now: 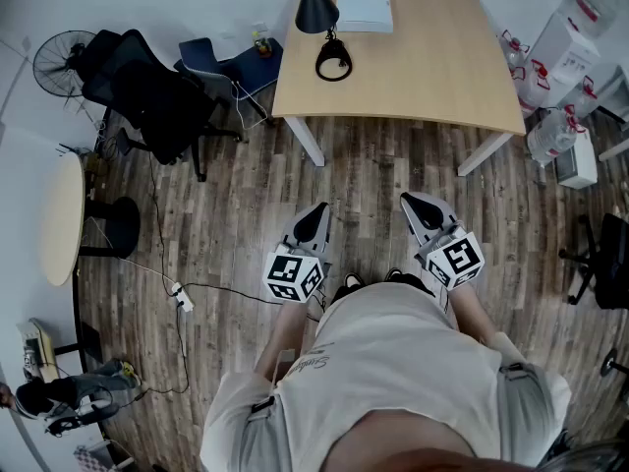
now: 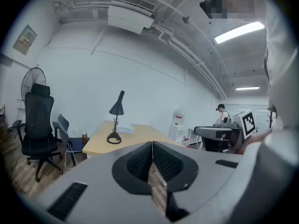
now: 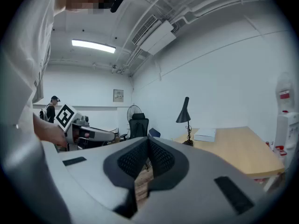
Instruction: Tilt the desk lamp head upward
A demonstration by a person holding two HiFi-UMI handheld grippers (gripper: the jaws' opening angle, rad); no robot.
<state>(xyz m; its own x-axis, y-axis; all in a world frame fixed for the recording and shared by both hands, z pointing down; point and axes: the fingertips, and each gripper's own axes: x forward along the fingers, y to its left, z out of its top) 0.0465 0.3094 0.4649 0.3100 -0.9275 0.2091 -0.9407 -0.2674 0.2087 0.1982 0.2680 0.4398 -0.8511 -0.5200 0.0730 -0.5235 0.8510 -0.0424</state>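
Observation:
A black desk lamp (image 1: 316, 8) stands on the far left part of a wooden table (image 1: 432, 67), its cone head pointing down over a ring-shaped base (image 1: 333, 59). The same lamp (image 2: 117, 111) shows in the left gripper view and again, as a lamp (image 3: 184, 115), in the right gripper view, well ahead of both. My left gripper (image 1: 314, 221) and right gripper (image 1: 417, 207) are held over the wooden floor, well short of the table. Both are shut with nothing between the jaws.
A white box (image 1: 365, 8) lies on the table beside the lamp. Black office chairs (image 1: 147, 91) and a fan (image 1: 61, 62) stand at the left, water bottles and a dispenser (image 1: 565, 42) at the right. A round table (image 1: 61, 219) and a power strip (image 1: 182, 298) are at the left.

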